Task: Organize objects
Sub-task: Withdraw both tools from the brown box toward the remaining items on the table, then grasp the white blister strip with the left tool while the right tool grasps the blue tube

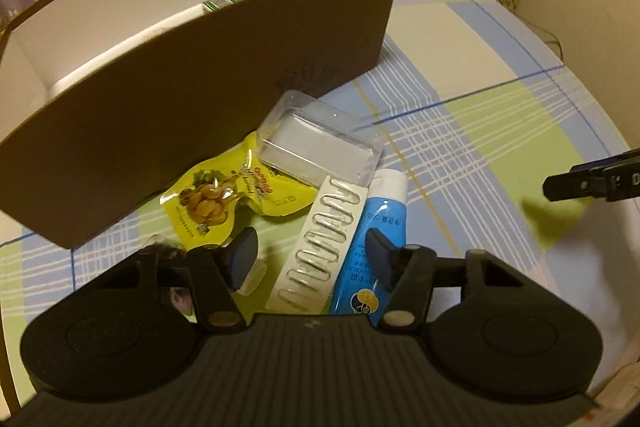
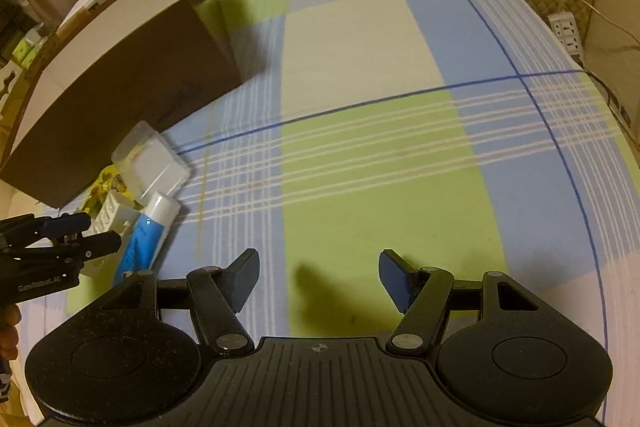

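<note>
The left gripper has its fingers spread, not pinching, astride a white blister strip and a blue tube whose small print is unreadable. Beyond lie a yellow snack pouch, a clear case and a brown box. The right gripper, fingers apart, hovers over bare checked tabletop.

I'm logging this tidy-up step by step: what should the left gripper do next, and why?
Probably lower and close the left gripper on the white blister strip: it lies between the open fingers, beside the blue tube, still outside the brown box.
</note>
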Demonstrator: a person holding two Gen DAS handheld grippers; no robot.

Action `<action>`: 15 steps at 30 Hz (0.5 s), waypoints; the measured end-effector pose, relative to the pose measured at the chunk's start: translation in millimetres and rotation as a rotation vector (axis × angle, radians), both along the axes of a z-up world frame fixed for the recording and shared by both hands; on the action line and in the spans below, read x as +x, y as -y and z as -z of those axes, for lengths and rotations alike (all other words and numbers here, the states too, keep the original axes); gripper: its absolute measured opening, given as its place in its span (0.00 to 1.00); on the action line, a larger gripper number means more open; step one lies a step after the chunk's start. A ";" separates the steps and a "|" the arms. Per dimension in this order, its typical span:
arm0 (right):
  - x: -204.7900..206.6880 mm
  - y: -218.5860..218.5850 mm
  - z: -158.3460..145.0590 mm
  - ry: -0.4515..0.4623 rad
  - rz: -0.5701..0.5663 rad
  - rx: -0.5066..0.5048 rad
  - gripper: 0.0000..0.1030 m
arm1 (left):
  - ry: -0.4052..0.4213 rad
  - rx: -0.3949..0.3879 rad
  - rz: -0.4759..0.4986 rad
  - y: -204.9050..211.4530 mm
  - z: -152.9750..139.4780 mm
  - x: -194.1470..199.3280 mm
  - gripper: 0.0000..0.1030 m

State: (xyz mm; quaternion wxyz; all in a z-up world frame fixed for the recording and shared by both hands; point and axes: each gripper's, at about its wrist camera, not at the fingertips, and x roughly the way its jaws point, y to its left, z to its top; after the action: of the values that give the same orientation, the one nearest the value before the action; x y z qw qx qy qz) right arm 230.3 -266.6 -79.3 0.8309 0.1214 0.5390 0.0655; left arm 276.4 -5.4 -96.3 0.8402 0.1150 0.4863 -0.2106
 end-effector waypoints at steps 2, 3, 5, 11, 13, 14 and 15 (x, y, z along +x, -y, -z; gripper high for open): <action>-0.6 2.4 1.4 -0.003 0.008 0.000 0.62 | -0.014 0.010 0.003 3.2 4.8 3.5 0.45; -0.9 3.1 1.7 -0.004 0.011 0.000 0.61 | -0.024 0.012 0.002 4.4 6.7 4.5 0.39; -1.4 3.7 2.3 -0.005 0.014 -0.001 0.61 | -0.037 0.011 -0.001 6.6 9.3 4.9 0.36; -1.2 3.4 3.5 -0.012 0.019 -0.009 0.61 | -0.051 0.002 -0.038 9.6 8.5 -0.3 0.24; -1.4 1.9 2.9 -0.012 0.014 -0.008 0.61 | -0.049 -0.003 -0.047 9.1 7.8 -3.2 0.24; -1.4 0.5 2.5 -0.011 0.010 -0.006 0.61 | -0.050 -0.007 -0.052 8.0 6.8 -4.7 0.24; -1.5 -1.4 1.7 -0.009 0.006 -0.004 0.61 | -0.048 -0.014 -0.058 6.6 4.7 -5.9 0.23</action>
State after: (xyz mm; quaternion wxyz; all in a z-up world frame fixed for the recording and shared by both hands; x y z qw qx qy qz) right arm 228.8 -265.2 -81.0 0.8290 0.1215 0.5425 0.0613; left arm 270.6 -12.1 -101.0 0.8347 0.0900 0.5082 -0.1923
